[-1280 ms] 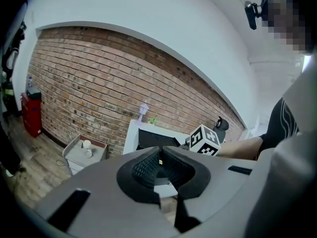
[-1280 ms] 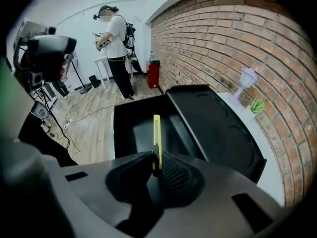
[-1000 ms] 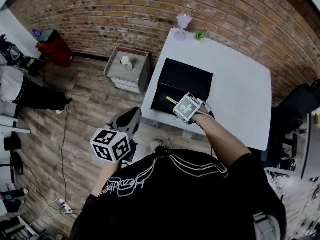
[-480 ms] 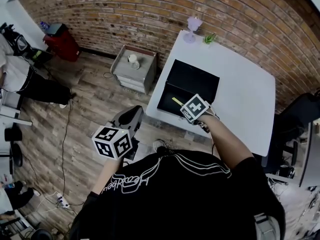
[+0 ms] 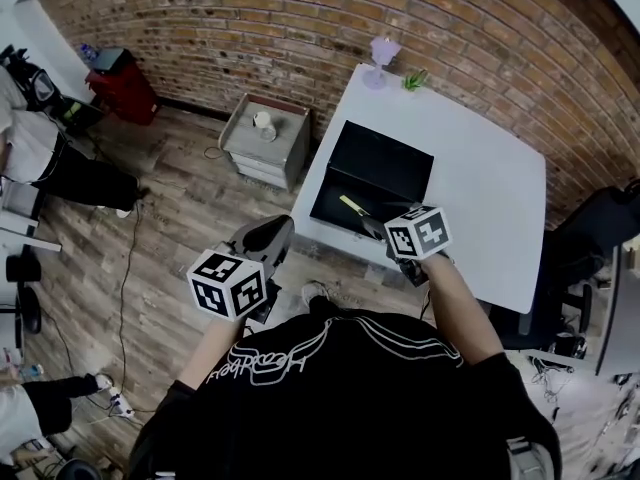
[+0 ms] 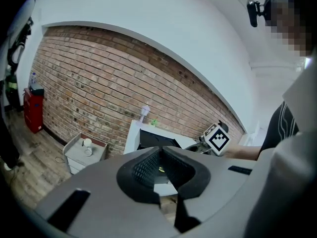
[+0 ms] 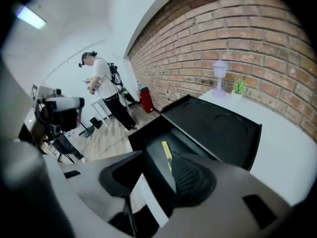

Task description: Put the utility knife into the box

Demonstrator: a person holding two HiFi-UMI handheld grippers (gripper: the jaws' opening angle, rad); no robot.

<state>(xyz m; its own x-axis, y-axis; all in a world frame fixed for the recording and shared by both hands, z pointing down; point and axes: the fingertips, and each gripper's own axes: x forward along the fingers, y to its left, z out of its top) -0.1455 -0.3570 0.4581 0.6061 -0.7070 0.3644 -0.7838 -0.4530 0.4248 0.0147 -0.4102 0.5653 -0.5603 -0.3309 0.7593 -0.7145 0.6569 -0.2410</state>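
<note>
The open black box (image 5: 372, 173) stands at the left edge of the white table (image 5: 480, 183). The yellow utility knife (image 5: 349, 207) lies inside the box near its front wall, also seen as a yellow strip (image 7: 166, 154) in the right gripper view. My right gripper (image 5: 378, 226) hovers over the box's near right corner; its jaws are opening wide, and nothing sits between the pads. My left gripper (image 5: 272, 232) hangs over the floor left of the table, pads together and empty (image 6: 159, 151).
A purple lamp (image 5: 372, 52) and a small green plant (image 5: 414, 79) stand at the table's far edge. A grey side cabinet (image 5: 262, 140) with a cup sits left of the table, a red bin (image 5: 118, 86) by the wall, a black chair (image 5: 600, 223) at the right.
My right gripper has let go of the knife and drawn back to the right, toward the table's near edge. The knife stays in the box. The left gripper has hardly moved.
</note>
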